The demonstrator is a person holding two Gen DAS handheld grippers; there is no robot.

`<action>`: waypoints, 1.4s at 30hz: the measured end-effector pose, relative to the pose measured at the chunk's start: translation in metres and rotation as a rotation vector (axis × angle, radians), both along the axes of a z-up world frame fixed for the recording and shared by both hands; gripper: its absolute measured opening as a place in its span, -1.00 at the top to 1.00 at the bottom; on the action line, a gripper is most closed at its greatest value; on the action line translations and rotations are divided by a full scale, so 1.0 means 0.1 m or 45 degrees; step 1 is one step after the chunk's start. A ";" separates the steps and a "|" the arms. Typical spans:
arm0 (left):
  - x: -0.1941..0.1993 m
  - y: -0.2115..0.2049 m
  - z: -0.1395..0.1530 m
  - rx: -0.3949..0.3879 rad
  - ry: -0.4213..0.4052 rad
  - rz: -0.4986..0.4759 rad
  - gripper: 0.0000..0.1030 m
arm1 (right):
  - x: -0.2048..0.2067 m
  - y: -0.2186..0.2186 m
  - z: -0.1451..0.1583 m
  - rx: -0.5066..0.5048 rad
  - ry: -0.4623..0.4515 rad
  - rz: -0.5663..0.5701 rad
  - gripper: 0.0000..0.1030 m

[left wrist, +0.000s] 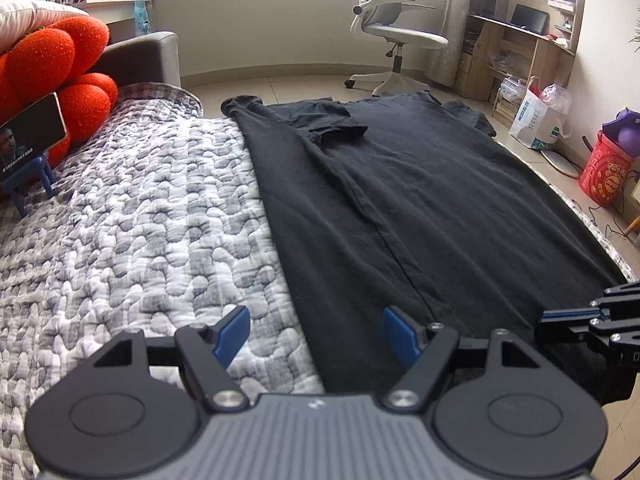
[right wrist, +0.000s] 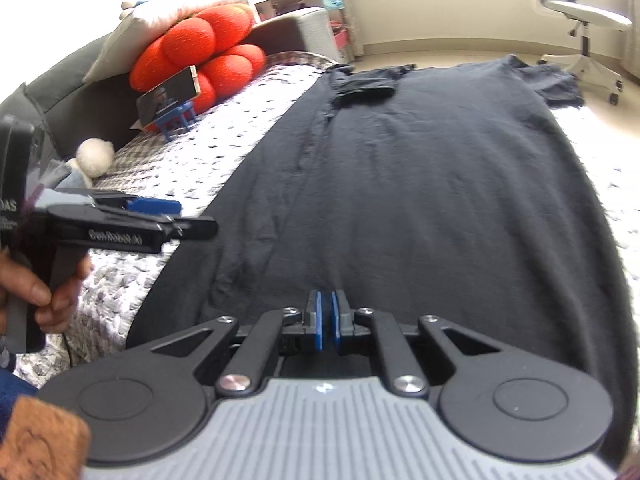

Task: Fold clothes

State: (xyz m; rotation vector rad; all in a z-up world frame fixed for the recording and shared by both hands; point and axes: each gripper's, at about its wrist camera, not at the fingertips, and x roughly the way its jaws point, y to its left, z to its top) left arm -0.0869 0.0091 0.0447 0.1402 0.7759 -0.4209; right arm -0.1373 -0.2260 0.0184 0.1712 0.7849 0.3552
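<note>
Left wrist view: black shirt (left wrist: 420,200) lies flat along the bed (left wrist: 140,220), hem towards the camera, collar end at the far edge
Shirt fold: the left side is turned in over the body, its edge running as a long line from the hem up to the sleeve (left wrist: 336,124), which rests on top; this fits a lengthwise fold made on that side
Other side of shirt: the right sleeve (right wrist: 560,84) is spread out past the body, so that side lies unfolded
Left gripper (left wrist: 316,336): released, jaws wide apart, just above the shirt's near left edge with quilt under one finger and cloth under the other; holds nothing
Right gripper (right wrist: 326,320): clenched, blue pads nearly together over the shirt's hem; whether cloth is pinched between them I cannot tell
Hand (right wrist: 36,292): wraps the left gripper's handle, left of the shirt
Phone (right wrist: 168,94): propped on a blue stand against the red cushion (right wrist: 200,52), well left of the shirt, clear of the folding space
</note>
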 end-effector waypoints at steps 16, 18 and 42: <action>0.04 -0.23 0.02 0.025 0.064 -0.003 -0.45 | -0.37 -0.77 0.01 -0.004 0.024 -0.269 0.82; 0.04 -0.29 0.07 0.026 0.048 -0.017 -0.45 | -0.42 -0.82 0.01 -0.014 0.023 -0.291 0.82; 0.58 -0.92 0.17 0.020 0.081 -0.085 -0.50 | -0.10 -1.51 0.47 0.293 -0.048 -0.256 0.14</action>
